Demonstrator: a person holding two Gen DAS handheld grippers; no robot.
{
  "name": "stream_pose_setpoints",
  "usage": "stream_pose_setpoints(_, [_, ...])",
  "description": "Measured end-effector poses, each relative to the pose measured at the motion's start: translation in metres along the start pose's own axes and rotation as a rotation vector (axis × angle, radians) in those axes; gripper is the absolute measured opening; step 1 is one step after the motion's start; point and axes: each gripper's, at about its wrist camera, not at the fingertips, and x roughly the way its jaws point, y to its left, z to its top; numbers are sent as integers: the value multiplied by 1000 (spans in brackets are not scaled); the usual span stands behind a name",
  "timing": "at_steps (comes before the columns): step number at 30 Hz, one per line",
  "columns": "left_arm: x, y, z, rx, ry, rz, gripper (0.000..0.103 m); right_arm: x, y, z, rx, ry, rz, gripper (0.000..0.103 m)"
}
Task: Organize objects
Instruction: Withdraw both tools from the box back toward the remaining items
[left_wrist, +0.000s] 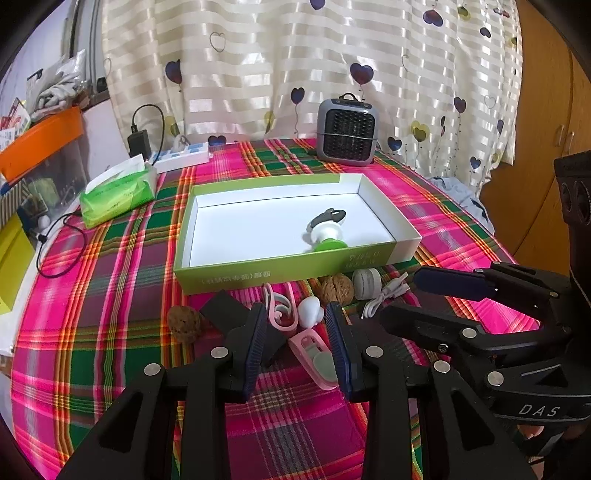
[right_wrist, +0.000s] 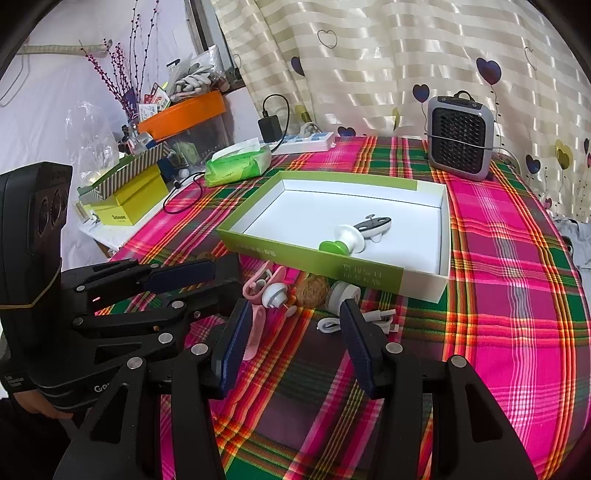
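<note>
A green-and-white box (left_wrist: 258, 273) (right_wrist: 441, 243) lies open on the plaid table and holds a white-and-green toy (left_wrist: 327, 229) (right_wrist: 351, 234). In front of it lie a pink clip (left_wrist: 314, 352) (right_wrist: 258, 325), a pink hook (left_wrist: 282, 304), a white round piece (left_wrist: 309, 310) (right_wrist: 275, 294), two walnuts (left_wrist: 337, 290) (left_wrist: 184, 323) (right_wrist: 312, 290), a white roll (left_wrist: 366, 282) (right_wrist: 341, 291) and a white cable (left_wrist: 386, 293) (right_wrist: 373, 319). My left gripper (left_wrist: 297, 338) is open, its fingers on either side of the pink clip. My right gripper (right_wrist: 295, 332) is open above the cloth near the cable.
A grey heater (left_wrist: 347, 129) (right_wrist: 460, 138) stands behind the box. A green tissue pack (left_wrist: 118, 194) (right_wrist: 238, 162), a power strip (left_wrist: 184, 155) (right_wrist: 306, 142) with charger, and boxes (right_wrist: 125, 199) crowd the left. Curtains hang behind.
</note>
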Motion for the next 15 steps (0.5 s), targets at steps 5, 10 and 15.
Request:
stream_pose_setpoints(5, [2,1,-3,-4,7,0,32,1,-1,-1,1,3,-1,51])
stream_pose_setpoints(10, [2,1,-4,-5,10,-1,32,1,-3,-4,3,6,-3,51])
stream_pose_setpoints(15, [3,1,-8,-10,18,-14,32,3,-7,-6,9,14,-15,51])
